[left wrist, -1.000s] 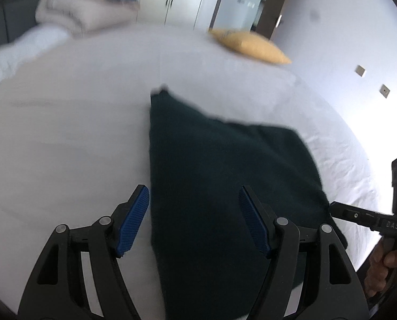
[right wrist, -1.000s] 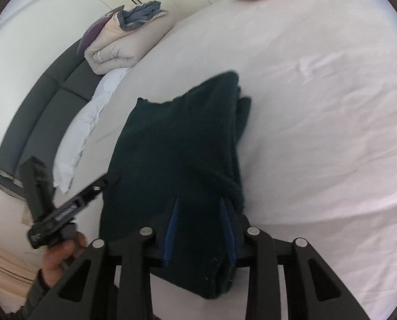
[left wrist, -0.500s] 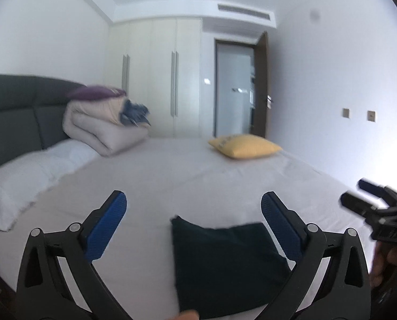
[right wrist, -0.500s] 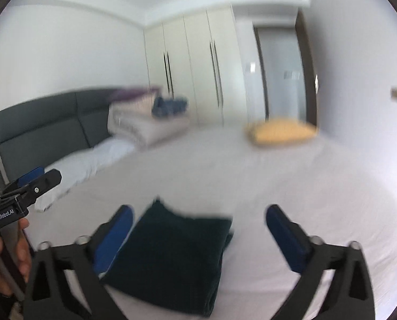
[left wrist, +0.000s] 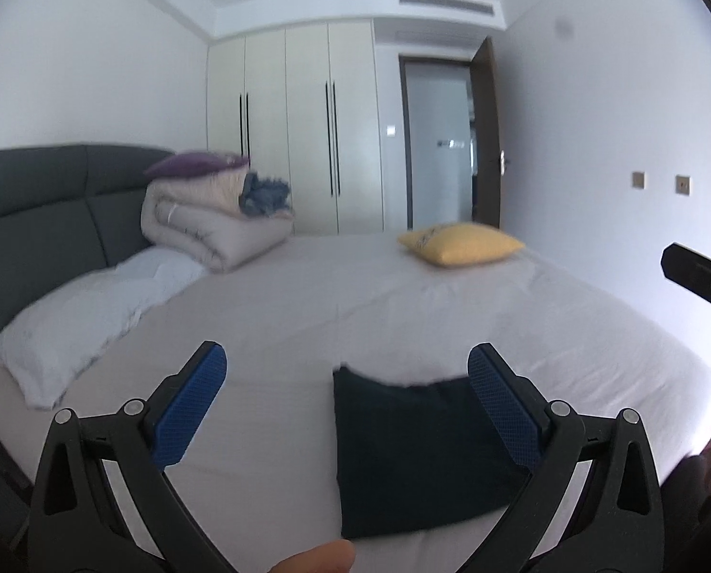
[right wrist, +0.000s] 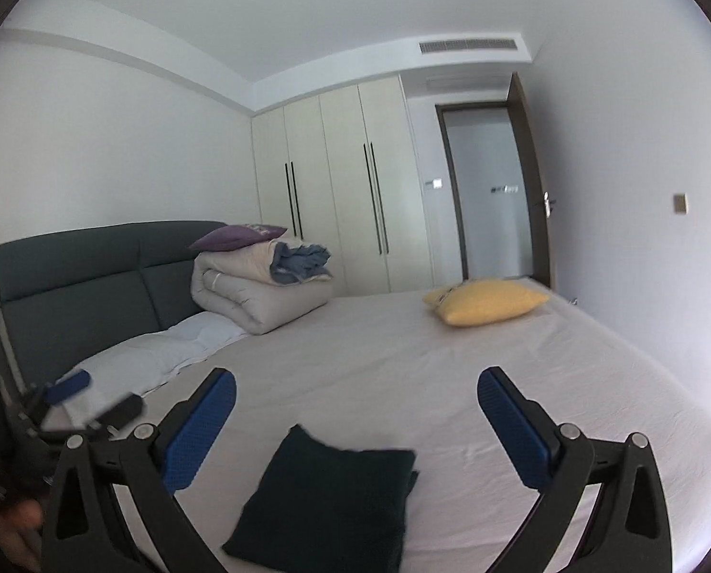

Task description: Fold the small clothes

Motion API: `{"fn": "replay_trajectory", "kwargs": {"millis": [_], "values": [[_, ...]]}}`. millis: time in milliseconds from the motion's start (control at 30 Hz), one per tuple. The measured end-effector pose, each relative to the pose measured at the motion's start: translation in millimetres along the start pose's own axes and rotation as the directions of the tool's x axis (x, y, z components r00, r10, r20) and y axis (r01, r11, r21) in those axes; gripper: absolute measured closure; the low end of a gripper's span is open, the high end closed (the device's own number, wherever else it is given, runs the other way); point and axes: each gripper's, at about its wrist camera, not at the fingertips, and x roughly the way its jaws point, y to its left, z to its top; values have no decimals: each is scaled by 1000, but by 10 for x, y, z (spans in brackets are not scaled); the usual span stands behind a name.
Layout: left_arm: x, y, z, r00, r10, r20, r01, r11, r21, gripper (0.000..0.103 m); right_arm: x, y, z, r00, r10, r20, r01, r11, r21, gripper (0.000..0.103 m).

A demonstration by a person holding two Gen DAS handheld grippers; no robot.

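- The dark garment [right wrist: 327, 501] is lying flat on the bed [right wrist: 451, 367] as a compact folded rectangle, close to the near edge and well apart from the far corners; in the left wrist view it [left wrist: 417, 453] is being shown the same way, with edges roughly squared.
- The fold of this piece is being judged as finished: no loose sleeve or flap is being seen sticking out, though a slight bulge is showing along its right side.
- The left gripper [left wrist: 350, 410] is being held above the bed with its blue pads spread wide; nothing is being pinched between them.
- The right gripper [right wrist: 355, 429] is likewise being held wide apart and empty, clear of the cloth.
- A blue-grey bundle [right wrist: 303, 260] is resting on the folded duvet [right wrist: 255, 296] at the far corner by the headboard [right wrist: 78, 277]; whether it is clothing waiting to be folded cannot be told.
- A yellow cushion [right wrist: 487, 301] is lying near the far right edge, untouched.
- What is being left, as a judgement, is fetching any further small clothes.
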Motion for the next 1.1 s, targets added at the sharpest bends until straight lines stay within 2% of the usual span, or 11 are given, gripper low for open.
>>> {"fn": "replay_trajectory", "kwargs": {"millis": [100, 233, 367, 600, 733, 867, 1100], "values": [[129, 16, -177, 996, 13, -85, -14, 1000, -19, 0, 98, 40, -128, 997, -28, -71, 26, 999, -20, 0], [382, 112, -408, 980, 6, -197, -20, 997, -70, 0, 232, 12, -338, 985, -54, -164, 54, 999, -5, 0], [603, 208, -582, 962, 17, -274, -47, 994, -102, 0, 386, -18, -560, 960, -69, -270, 76, 997, 13, 0], [1115, 327, -873, 938, 16, -346, -53, 994, -97, 0, 566, -5, -927, 917, -105, -385, 117, 993, 8, 0], [1225, 301, -1036, 923, -4, -384, -36, 995, -96, 0, 695, 23, -1070, 893, -130, -431, 126, 991, -36, 0], [1325, 266, -1185, 906, -22, -422, -21, 995, -98, 0, 743, 38, -1191, 878, -127, -461, 122, 992, -41, 0], [1401, 192, -1322, 893, -27, -450, -17, 995, -94, 0, 797, 50, -1298, 860, -125, -495, 117, 992, -47, 0]]}}
